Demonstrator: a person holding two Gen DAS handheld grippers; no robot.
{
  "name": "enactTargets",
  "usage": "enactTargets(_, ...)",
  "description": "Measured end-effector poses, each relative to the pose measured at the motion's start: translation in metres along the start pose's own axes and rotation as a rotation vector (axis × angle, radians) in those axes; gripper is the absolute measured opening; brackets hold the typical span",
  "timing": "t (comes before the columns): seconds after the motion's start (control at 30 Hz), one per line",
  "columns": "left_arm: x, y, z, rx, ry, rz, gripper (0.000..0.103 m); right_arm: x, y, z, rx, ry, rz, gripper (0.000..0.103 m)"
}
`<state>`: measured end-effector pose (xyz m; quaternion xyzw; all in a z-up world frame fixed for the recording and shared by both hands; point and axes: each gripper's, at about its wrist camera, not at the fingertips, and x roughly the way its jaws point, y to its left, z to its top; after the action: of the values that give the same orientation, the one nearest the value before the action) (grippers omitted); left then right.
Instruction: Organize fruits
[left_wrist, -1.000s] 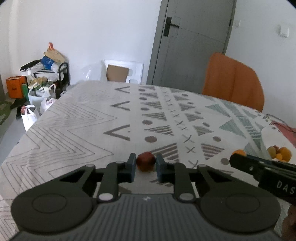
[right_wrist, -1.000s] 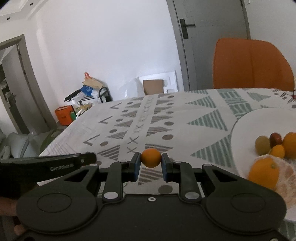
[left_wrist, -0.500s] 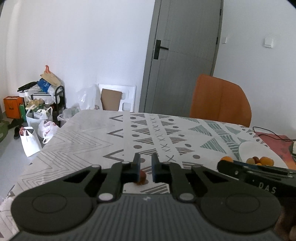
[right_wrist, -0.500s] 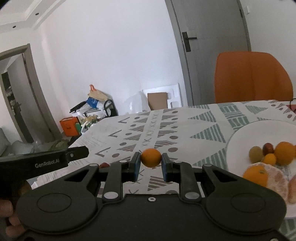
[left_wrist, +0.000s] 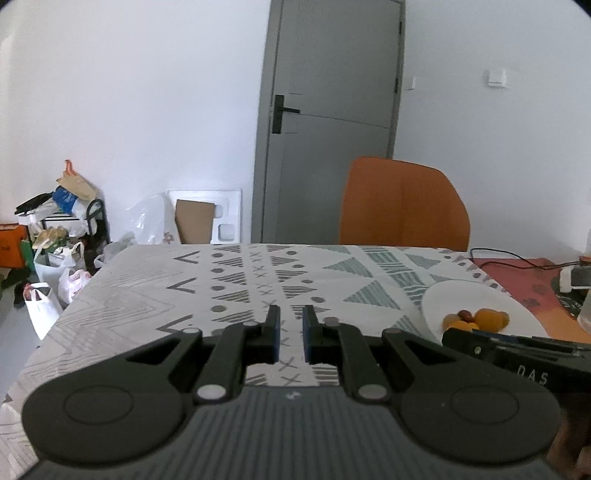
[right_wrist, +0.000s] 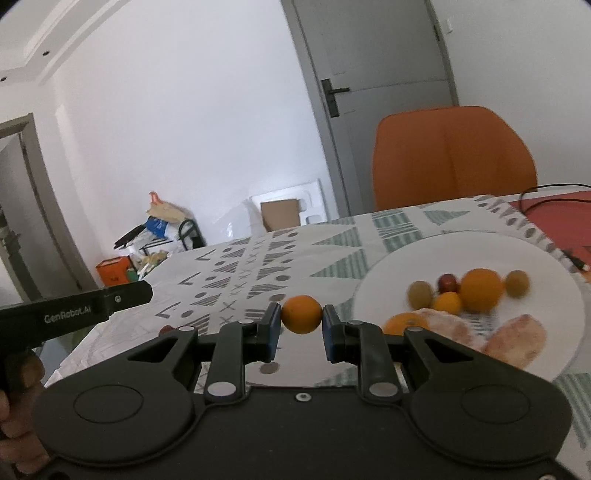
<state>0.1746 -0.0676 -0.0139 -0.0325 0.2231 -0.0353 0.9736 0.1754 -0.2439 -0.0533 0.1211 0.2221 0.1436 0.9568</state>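
— Where's our orange (right_wrist: 301, 314)?
— Mid-frame, round and bright, pinched in our right claw (right_wrist: 300, 324), left of the plate (right_wrist: 476, 243).
— Our left claw (left_wrist: 290, 332)?
— Pressed together, empty, over the tablecloth (left_wrist: 147, 295).

A table (left_wrist: 129, 314) carries everything, draped in a pale cloth (right_wrist: 236, 266) printed with grey and green triangles, dots and crosses. To the right of the tongs a white plate (right_wrist: 480, 247) sits on the cloth. Further right a red mat (left_wrist: 524, 280) lies on the table, a black cable (left_wrist: 509, 254) trailing across it.
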Motion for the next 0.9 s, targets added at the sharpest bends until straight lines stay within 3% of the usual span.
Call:
enactTargets(0.47,0.004,-0.049,-0.002,0.066,0.004,-0.066,0.011,-0.021,-0.06,-0.005,0.111,-0.025,-0.073,0.023)
enactTargets(0.9,0.022,-0.067,-0.008,0.085,0.049,-0.074,0.011,-0.019,-0.082,-0.011,0.154,-0.015,-0.092,0.023)
